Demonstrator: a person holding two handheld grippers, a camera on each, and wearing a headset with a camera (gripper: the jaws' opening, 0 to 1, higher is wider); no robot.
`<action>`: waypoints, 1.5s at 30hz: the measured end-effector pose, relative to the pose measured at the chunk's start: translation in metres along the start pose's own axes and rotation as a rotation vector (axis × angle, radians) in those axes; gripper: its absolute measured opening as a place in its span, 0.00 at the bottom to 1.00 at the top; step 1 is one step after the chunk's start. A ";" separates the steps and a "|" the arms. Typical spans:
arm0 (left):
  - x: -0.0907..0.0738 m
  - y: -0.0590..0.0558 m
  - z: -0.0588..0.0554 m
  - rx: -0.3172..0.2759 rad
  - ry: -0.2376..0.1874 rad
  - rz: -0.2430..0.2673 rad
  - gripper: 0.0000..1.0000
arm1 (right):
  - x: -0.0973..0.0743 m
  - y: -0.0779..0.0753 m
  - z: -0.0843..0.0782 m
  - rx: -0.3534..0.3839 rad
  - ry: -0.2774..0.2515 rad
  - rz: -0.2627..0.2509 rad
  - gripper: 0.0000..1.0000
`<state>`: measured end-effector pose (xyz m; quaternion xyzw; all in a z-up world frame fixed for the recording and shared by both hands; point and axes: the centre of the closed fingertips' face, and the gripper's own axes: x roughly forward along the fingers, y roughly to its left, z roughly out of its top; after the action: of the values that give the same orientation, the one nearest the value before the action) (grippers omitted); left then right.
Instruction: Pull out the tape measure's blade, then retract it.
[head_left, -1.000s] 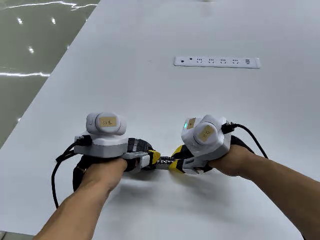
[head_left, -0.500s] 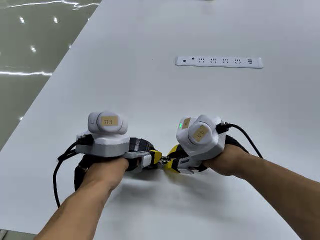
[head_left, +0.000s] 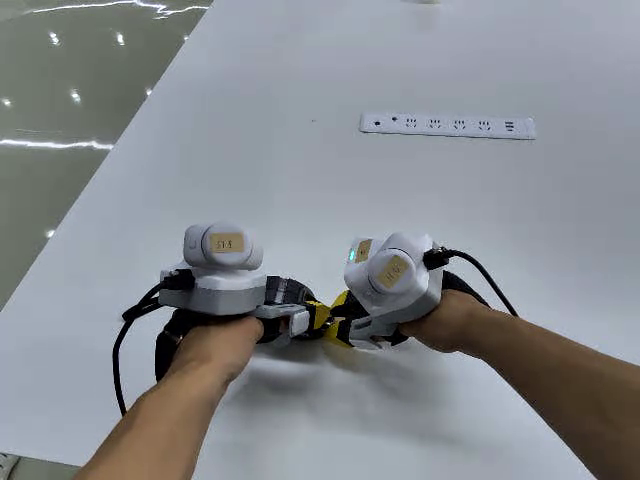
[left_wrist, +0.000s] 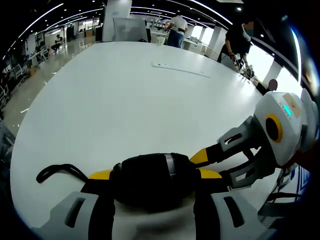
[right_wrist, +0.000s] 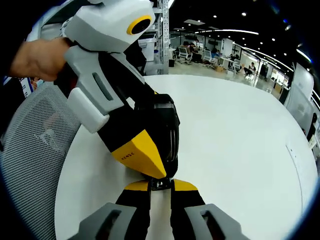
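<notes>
Counter (head_left: 300, 180): white, long. Power strip (head_left: 447, 125): white, lying flat, well beyond both grippers.
Left gripper (head_left: 308, 318): clenched across the tape measure (left_wrist: 152, 177), a black case held just above the counter.
Right gripper (head_left: 340, 323): pinching the blade's end (right_wrist: 160, 184), right beside the case.

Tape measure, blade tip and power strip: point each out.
tape measure (left_wrist: 150, 177), left gripper view, top of its black case.
blade tip (right_wrist: 161, 184), right gripper view, end between the jaws.
power strip (head_left: 447, 125), head view, middle of its white face.
</notes>
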<state>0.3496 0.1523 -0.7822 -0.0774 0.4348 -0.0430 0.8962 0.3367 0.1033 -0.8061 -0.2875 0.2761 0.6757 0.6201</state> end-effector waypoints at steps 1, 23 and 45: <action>0.000 0.000 0.000 0.000 0.000 -0.001 0.59 | 0.000 0.000 0.000 -0.001 0.001 0.000 0.11; -0.002 -0.002 -0.001 -0.011 0.010 -0.008 0.62 | 0.000 -0.001 0.002 -0.043 0.004 -0.002 0.14; -0.003 -0.002 0.000 -0.027 0.005 -0.021 0.62 | -0.011 0.000 -0.003 -0.018 0.009 -0.014 0.21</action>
<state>0.3473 0.1506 -0.7793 -0.0938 0.4366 -0.0468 0.8935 0.3377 0.0937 -0.8001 -0.2981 0.2709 0.6725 0.6209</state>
